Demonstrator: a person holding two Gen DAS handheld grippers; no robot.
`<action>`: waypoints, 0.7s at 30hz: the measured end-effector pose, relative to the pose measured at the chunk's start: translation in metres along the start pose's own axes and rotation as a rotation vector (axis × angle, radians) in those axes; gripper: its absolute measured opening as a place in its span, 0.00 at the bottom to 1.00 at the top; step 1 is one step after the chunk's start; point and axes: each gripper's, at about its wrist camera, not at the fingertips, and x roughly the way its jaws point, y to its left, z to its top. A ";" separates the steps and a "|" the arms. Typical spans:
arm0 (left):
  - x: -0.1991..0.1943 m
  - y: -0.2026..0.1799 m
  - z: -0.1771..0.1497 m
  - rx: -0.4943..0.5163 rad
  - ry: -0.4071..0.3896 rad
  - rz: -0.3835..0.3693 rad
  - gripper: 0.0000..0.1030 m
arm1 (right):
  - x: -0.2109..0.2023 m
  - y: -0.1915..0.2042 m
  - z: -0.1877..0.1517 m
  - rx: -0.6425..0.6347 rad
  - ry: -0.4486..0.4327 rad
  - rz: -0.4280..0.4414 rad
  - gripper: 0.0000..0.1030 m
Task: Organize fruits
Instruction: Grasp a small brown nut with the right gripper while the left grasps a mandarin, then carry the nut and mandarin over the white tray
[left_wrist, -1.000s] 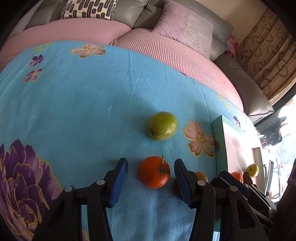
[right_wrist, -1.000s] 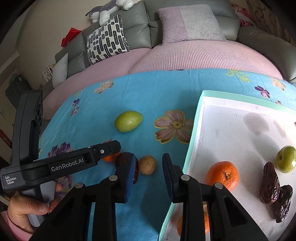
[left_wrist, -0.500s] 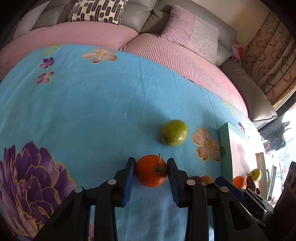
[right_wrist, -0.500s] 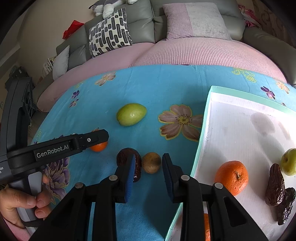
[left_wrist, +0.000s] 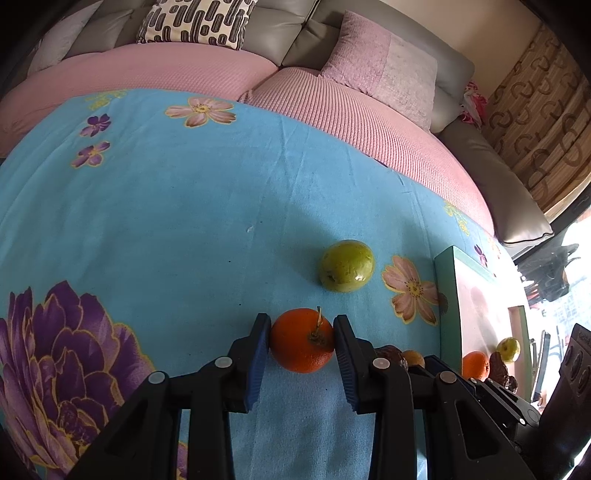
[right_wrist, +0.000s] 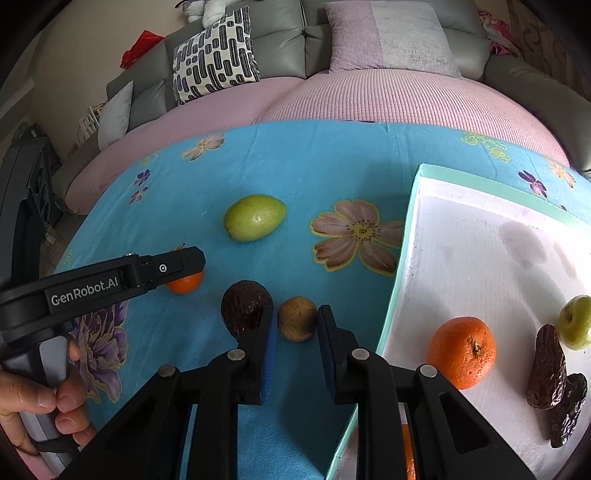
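An orange (left_wrist: 301, 339) with a short stem rests on the blue flowered cloth, and my left gripper (left_wrist: 301, 325) is shut on it, both pads pressed against its sides. In the right wrist view the same orange (right_wrist: 184, 282) peeks out under that gripper's finger (right_wrist: 162, 267). My right gripper (right_wrist: 295, 314) is shut on a small brown round fruit (right_wrist: 297, 319) that sits on the cloth. A dark wrinkled fruit (right_wrist: 243, 306) lies just left of it. A green oval fruit (right_wrist: 255, 218) lies farther back. The white tray (right_wrist: 480, 240) stands to the right.
In the tray lie an orange (right_wrist: 461, 350), dark dates (right_wrist: 546, 365) and a small green fruit (right_wrist: 576, 321). A person's hand (right_wrist: 37, 398) grips the left tool's handle. A pink-covered sofa with pillows (left_wrist: 384, 70) lies beyond the cloth.
The left jaws came forward around the orange and shut on it. The right gripper moved forward until its fingers flank the brown fruit, and they narrowed onto it.
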 end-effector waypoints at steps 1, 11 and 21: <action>0.000 0.000 0.000 -0.003 0.000 0.000 0.36 | 0.000 0.000 0.000 0.000 -0.002 0.000 0.22; -0.023 -0.001 0.005 -0.008 -0.065 0.001 0.36 | -0.032 -0.007 0.004 0.029 -0.107 -0.016 0.22; -0.046 -0.017 0.007 0.040 -0.123 -0.017 0.36 | -0.050 -0.018 0.004 0.061 -0.128 -0.023 0.22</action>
